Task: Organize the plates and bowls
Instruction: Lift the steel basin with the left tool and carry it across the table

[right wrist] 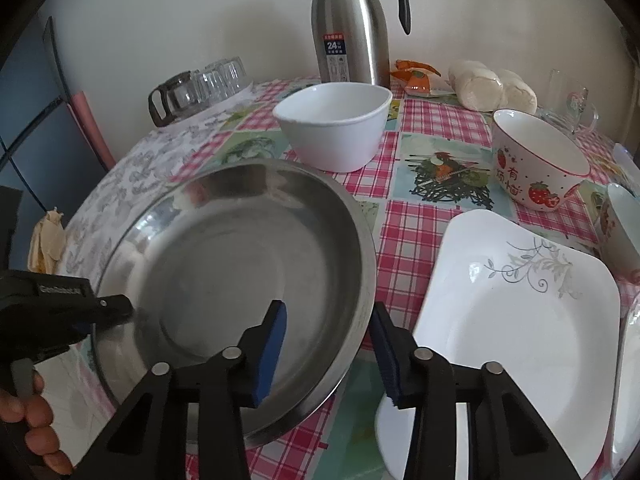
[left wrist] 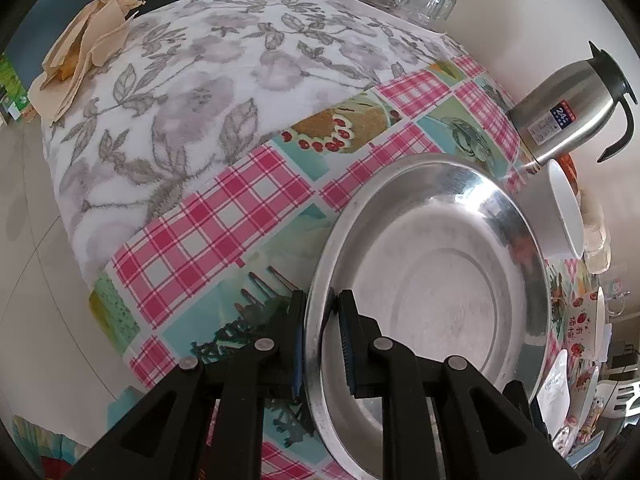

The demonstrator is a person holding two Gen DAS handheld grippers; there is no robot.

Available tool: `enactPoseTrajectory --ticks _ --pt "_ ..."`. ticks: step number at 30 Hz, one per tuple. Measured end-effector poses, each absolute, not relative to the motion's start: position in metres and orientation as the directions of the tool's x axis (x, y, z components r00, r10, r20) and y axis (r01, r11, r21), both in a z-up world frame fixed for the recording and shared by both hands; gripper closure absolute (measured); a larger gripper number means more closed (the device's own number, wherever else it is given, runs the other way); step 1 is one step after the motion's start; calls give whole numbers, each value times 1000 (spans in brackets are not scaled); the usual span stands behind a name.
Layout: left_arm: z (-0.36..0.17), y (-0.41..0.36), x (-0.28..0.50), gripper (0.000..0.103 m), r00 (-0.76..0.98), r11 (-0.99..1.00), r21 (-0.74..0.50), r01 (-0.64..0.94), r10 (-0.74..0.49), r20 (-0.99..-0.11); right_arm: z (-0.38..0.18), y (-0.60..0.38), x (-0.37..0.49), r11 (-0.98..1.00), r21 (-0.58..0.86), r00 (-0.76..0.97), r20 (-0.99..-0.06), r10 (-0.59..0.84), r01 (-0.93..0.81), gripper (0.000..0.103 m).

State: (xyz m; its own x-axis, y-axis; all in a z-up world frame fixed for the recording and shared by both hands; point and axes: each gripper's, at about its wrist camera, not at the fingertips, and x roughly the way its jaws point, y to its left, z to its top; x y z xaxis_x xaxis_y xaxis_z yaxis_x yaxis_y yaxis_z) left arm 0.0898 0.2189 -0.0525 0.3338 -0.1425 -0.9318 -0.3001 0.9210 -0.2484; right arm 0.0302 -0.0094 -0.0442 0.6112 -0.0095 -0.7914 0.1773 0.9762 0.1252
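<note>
- a steel plate [right wrist: 228,280], wide, shallow and holding nothing, sits over the near edge of a checked tablecloth [right wrist: 424,216] with both tools at its rim.
- the left gripper [left wrist: 322,334] is clamped on the plate's rim, one pad outside, one inside; from the right wrist view it [right wrist: 86,312] grips the left edge.
- the right gripper [right wrist: 330,346] straddles the opposite rim, fingers spread with the edge between them; whether the pads touch cannot be told.
- a white bowl [right wrist: 334,124] stands just behind the plate, nothing visible inside.
- a strawberry-print bowl [right wrist: 536,160] stands to its right, tilted toward the camera, interior bare.
- a square white plate [right wrist: 516,320] with a grey vine motif lies beside the steel plate, nothing on it.
- a steel thermos jug [right wrist: 352,28] stands at the back by the wall.
- upturned glasses [right wrist: 220,78] and a glass pot [right wrist: 174,98] cluster at the far left.
- wrapped buns [right wrist: 492,86] lie at the far right, near the jug.
</note>
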Motion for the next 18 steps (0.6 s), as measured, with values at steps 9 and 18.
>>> enactPoseTrajectory --ticks 9,18 --pt "-54 216 93 84 341 931 -218 -291 -112 -933 -53 -10 41 976 108 597 -802 -27 189 76" --pt "-53 218 93 84 357 935 -191 -298 -76 -931 -54 -6 42 982 94 587 -809 -20 164 82"
